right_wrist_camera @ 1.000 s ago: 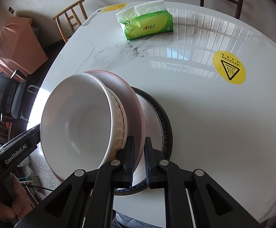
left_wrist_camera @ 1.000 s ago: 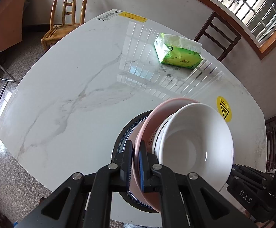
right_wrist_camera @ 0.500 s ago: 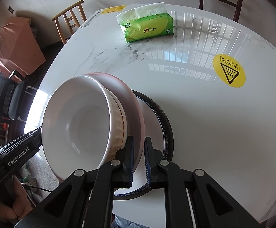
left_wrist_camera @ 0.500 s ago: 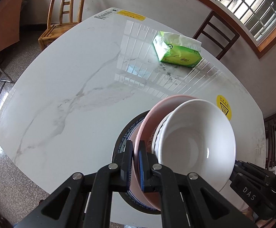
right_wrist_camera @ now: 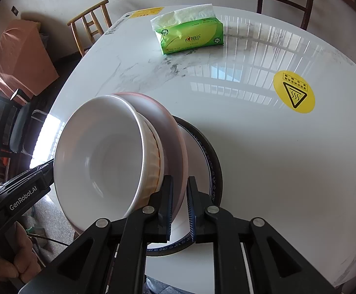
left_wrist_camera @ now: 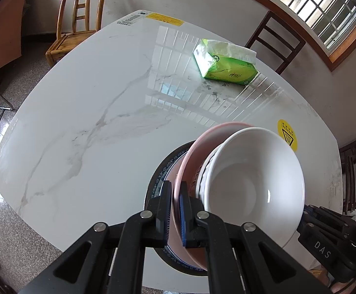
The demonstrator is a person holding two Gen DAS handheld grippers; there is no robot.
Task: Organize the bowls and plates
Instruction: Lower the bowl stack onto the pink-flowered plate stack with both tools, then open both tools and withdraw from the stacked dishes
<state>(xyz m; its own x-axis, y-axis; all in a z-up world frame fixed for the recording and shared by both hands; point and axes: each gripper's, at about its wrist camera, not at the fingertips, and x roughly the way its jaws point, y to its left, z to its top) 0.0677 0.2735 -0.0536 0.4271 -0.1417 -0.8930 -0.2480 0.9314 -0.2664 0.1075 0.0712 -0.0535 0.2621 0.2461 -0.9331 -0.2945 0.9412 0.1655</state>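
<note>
A pink plate [left_wrist_camera: 192, 152] carries a ribbed white bowl [right_wrist_camera: 153, 152] with a larger plain white bowl [left_wrist_camera: 251, 183] nested on top. My left gripper [left_wrist_camera: 175, 186] is shut on the plate's left rim. On the opposite rim my right gripper [right_wrist_camera: 179, 180] is shut, with the pink edge [right_wrist_camera: 175, 132] between its blue pads. Directly under the stack a dark blue-patterned plate [left_wrist_camera: 157, 178] lies on the white marble table [left_wrist_camera: 92, 110]. Whether the pink plate touches it is hidden.
A green tissue pack [left_wrist_camera: 227, 66] lies at the far side of the table, with a yellow warning sticker [right_wrist_camera: 294, 91] nearer. A light wooden chair [left_wrist_camera: 79, 19] and a dark chair [left_wrist_camera: 276, 41] stand behind the table. A hand [right_wrist_camera: 13, 257] holds the left gripper's handle.
</note>
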